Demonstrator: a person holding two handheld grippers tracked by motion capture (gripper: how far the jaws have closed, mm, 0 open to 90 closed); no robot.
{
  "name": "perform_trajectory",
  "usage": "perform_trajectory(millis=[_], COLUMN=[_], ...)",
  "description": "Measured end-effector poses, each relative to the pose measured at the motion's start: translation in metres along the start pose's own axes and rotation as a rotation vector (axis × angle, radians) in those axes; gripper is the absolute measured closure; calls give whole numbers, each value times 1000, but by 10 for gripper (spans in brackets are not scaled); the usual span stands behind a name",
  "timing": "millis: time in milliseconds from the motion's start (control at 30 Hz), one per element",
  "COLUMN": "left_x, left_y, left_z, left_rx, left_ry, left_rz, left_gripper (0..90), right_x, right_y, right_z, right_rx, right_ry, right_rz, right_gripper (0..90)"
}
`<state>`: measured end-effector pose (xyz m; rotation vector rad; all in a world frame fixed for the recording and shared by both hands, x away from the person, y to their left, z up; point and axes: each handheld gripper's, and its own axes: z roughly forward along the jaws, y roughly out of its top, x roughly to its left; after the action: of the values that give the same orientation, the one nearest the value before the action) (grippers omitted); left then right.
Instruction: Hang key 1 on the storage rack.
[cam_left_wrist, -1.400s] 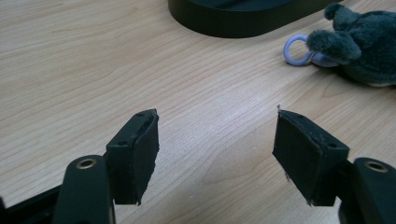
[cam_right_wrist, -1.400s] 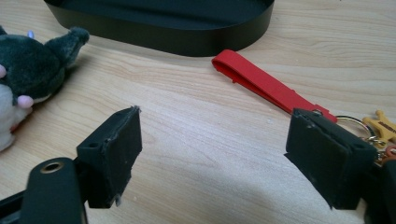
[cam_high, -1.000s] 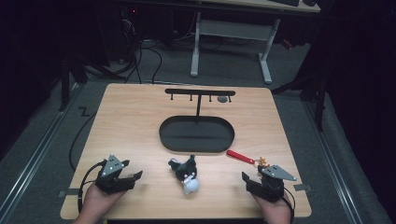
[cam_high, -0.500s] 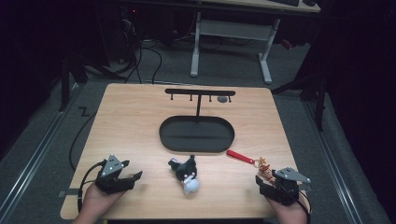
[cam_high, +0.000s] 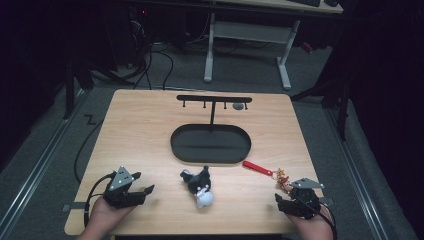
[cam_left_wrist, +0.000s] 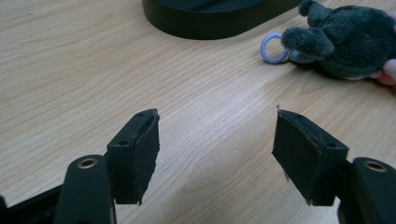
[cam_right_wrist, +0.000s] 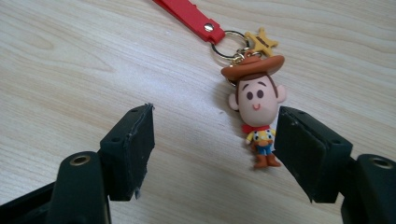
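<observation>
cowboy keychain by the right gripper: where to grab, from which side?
Probably the red strap, pinched across its width from above. It lies flat and straight on the table, leading away from the ring, with bare wood on both sides. The cowboy figure is rounded and sits just beside one pad of the open right gripper, so shift over first.

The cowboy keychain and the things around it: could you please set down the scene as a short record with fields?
surface: wooden table
cowboy keychain: cowboy figure on a ring with a red strap, lying flat near the right edge
right tool: open, figure beside its right jaw, not gripped
left tool: open, bare wood between its jaws
plush keychain: dark plush toy with a pale ring, lying between the two tools
hanger stand: black, with hooks, on an oval base at the table's middle
</observation>
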<state>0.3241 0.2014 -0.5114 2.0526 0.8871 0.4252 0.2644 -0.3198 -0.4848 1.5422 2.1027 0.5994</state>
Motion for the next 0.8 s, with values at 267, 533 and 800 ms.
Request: perform_trajectory(millis=[267, 533, 800], left_x=[0, 2, 2], left_y=[0, -1, -1], left_z=[1, 1, 1], left_rx=[-2, 5, 8], left_ry=[4, 6, 0], left_rz=[0, 0, 6], left_gripper=[320, 320, 321], right_x=[-2, -5, -18], right_y=[10, 27, 42], right_z=[1, 10, 14], right_rx=[49, 156, 255], right_ry=[5, 27, 34], right_rz=[-22, -99, -126], right_gripper=[293, 345, 467])
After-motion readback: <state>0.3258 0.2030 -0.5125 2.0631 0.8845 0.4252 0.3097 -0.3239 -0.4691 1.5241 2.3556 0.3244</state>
